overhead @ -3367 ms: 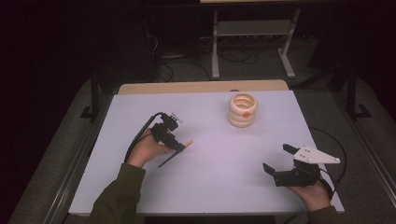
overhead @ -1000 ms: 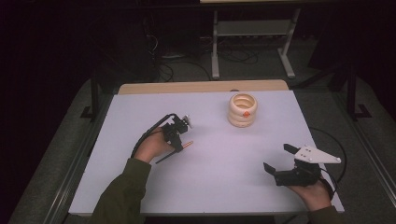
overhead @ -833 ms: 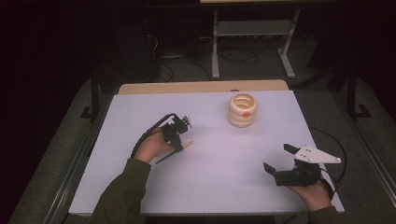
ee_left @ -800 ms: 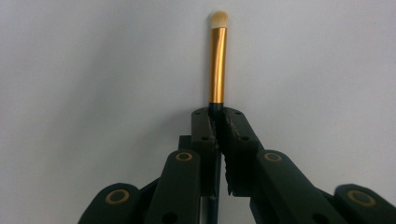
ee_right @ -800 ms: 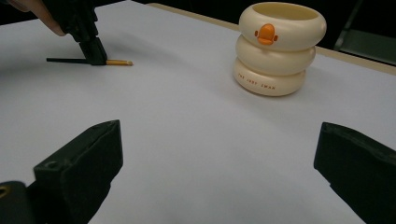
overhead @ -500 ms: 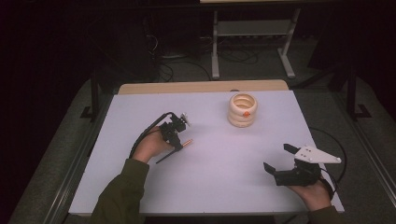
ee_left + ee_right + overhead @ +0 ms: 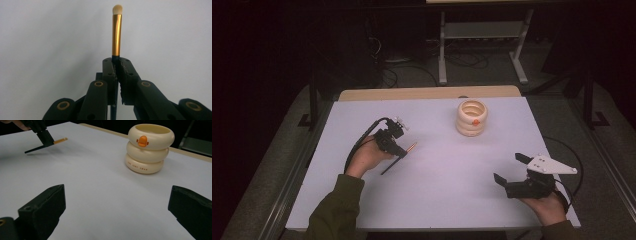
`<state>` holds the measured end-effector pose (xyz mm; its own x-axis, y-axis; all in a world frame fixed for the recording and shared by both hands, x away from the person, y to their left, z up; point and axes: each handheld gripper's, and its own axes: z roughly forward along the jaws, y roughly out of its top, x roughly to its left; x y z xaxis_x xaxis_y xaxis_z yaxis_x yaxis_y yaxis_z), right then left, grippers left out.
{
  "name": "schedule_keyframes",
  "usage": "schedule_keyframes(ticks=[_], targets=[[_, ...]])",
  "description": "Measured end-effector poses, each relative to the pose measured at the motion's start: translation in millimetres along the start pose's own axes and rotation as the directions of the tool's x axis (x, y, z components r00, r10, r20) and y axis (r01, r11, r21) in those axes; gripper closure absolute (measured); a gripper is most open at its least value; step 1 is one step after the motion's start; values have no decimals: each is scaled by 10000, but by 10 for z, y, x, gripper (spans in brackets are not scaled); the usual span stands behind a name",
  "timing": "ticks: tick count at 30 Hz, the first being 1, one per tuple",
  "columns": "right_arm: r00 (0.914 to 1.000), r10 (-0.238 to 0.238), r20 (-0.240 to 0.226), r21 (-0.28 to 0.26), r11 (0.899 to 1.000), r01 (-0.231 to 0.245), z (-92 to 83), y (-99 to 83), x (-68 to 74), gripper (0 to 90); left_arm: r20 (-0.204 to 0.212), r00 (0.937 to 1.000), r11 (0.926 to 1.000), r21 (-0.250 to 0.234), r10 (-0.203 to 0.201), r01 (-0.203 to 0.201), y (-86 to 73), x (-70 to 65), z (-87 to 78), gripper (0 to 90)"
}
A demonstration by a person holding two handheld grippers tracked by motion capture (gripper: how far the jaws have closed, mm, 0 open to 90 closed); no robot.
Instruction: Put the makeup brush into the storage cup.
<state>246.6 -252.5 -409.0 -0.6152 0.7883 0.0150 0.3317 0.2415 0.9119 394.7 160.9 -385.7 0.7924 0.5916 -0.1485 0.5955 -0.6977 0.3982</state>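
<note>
Dark floor and a metal stand surround the pale worktop [image 7: 437, 200], which takes up the middle of the high view. Left of centre in that frame, the left claw [image 7: 398, 148] is seen clenched on a makeup brush [image 7: 411, 147]; in the left gripper view the two black jaws are pressed together on the dark handle, and the gold ferrule and the pale bristle tip [image 7: 117, 9] are carried straight out past the jaw tips, along the claw's own axis. In the high view the brush is held on a slant, with the bristle end aimed to the upper right and the thin handle end trailed down to the lower left, close above the worktop.

Outward along that same line, toward the upper right of the high view, a cream ringed holder [image 7: 472, 117] with an orange mark is stood upright, well apart from the brush tip. Its mouth is open upward, whereas the brush lies near level, so a tilt of the long axis toward upright is judged to be needed before any drop into the holder.

At the lower right, the right claw [image 7: 508, 169] is held released, with nothing between its jaws. The holder is judged to lie about equally far from both claws.
</note>
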Motion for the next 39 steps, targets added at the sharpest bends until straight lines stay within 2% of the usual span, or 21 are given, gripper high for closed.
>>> schedule_keyframes(ticks=[2,5,6,7,13,15,18,22,26,29,31,36,39], targets=[[9999,140,-40,27,9999,-140,-3,6,10,8,-2,10000,9998,-206,83,-83,-31,3,-50,839],[10000,32,-69,-77,10000,-32,1,20,2,8,131,9998,9977,-662,142,-133,-73,-18,-99,839],[9998,159,-111,-34,9999,-159,3,28,9,8,198,9998,9953,-966,3,16,-85,-33,-107,839],[9998,94,-148,-113,9999,-95,10,38,1,8,300,9995,9931,-1169,-41,76,-97,-45,-123,839],[9988,215,-443,-296,9993,-229,48,100,4,9,725,9973,9785,-2062,125,27,-167,-77,-209,839],[9983,220,-535,-373,9990,-241,65,122,5,9,711,9966,9755,-2183,425,-260,-200,-78,-232,839],[9967,253,-769,-381,9989,-283,90,157,13,9,895,9953,9630,-2692,378,-124,-248,-106,-233,839],[9923,416,-1163,-278,9986,-452,132,207,19,10,1110,9920,9555,-2939,598,-247,-309,-131,-250,839],[9892,426,-1400,-199,9988,-458,187,254,53,10,1243,9897,9405,-3389,705,-244,-373,-123,-276,839],[9851,416,-1669,-150,9989,-447,225,282,74,42,1249,9895,9332,-3587,731,-236,-407,-130,-285,840],[9840,357,-1745,-178,9991,-394,249,304,88,49,1407,9867,9284,-3707,815,-239,-418,-138,-290,839],[9803,249,-1959,-196,9994,-293,299,354,108,59,1385,9844,9109,-4104,1087,-428,-403,-203,-304,840],[9797,260,-1990,-248,9992,-316,327,377,117,59,1490,9808,9038,-4248,1254,-510,-387,-249,-299,839]])
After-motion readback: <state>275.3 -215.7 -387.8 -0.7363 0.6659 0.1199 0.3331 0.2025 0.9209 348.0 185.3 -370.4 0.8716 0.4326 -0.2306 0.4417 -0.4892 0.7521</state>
